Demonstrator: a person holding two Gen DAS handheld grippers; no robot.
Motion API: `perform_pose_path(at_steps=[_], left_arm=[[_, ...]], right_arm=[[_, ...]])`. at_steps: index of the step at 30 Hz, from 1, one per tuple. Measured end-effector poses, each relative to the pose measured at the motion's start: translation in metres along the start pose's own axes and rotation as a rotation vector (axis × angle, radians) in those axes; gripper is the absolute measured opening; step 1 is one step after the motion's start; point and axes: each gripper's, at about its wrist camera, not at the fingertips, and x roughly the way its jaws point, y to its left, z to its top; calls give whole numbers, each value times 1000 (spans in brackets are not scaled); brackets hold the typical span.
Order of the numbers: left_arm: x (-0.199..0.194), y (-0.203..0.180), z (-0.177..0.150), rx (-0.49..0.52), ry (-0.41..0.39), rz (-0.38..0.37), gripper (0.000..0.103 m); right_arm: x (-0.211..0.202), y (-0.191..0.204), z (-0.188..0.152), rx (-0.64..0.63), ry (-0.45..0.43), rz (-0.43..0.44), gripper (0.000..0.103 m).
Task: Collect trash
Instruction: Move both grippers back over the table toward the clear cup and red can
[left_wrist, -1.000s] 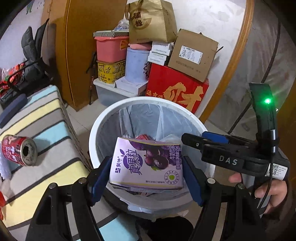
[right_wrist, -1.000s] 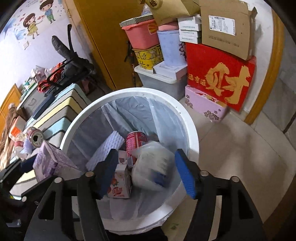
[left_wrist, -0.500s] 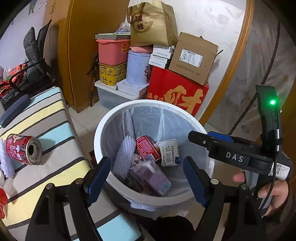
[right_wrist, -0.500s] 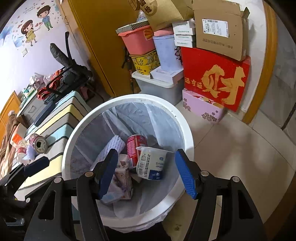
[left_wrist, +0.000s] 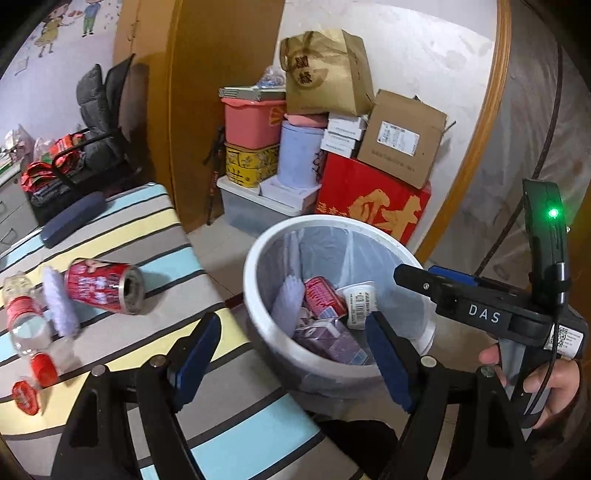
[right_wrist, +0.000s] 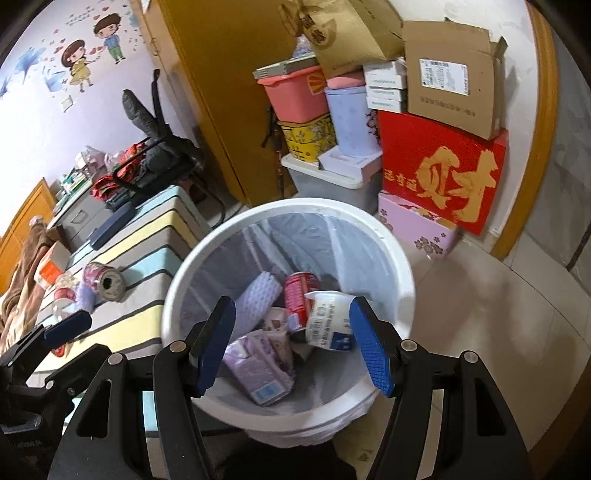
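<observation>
Nearest the cameras, both tools were empty: the left gripper (left_wrist: 291, 354) hung with its fingers spread wide over the edge of the striped tabletop (left_wrist: 155, 243), and the right gripper (right_wrist: 291, 347) hovered with fingers equally spread above the white bin (right_wrist: 391, 243), which stood on the floor just beside the tabletop, close enough for short drops. Inside the liner lay a purple milk carton (right_wrist: 258, 358), a yogurt cup (right_wrist: 327, 317), a red can (right_wrist: 299, 291) and a white foam sleeve (right_wrist: 258, 295), so part of the job looked done. Farther off on the tabletop, a second red can (left_wrist: 103, 286) lay on its side next to a plastic bottle (left_wrist: 26, 317) and foam net (left_wrist: 59, 299), probably the next pickups. Stacked boxes (left_wrist: 373, 206) stood against the wall beyond.
</observation>
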Motion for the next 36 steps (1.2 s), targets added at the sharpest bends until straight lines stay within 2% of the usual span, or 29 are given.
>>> perform_pose_path(at_steps=[14, 23, 33, 36], left_arm=[[-47, 47, -21, -65, -65, 92, 82], [-79, 98, -42, -151, -102, 204, 82], [-97, 154, -70, -279, -94, 323, 82], [-96, 171, -77, -321, -83, 337, 82]], right_arm=[[-8, 50, -7, -66, -34, 90, 66], [-6, 86, -9, -137, -54, 156, 66], [17, 139, -7, -299, -32, 220, 66], [29, 154, -4, -362, -12, 227, 66]])
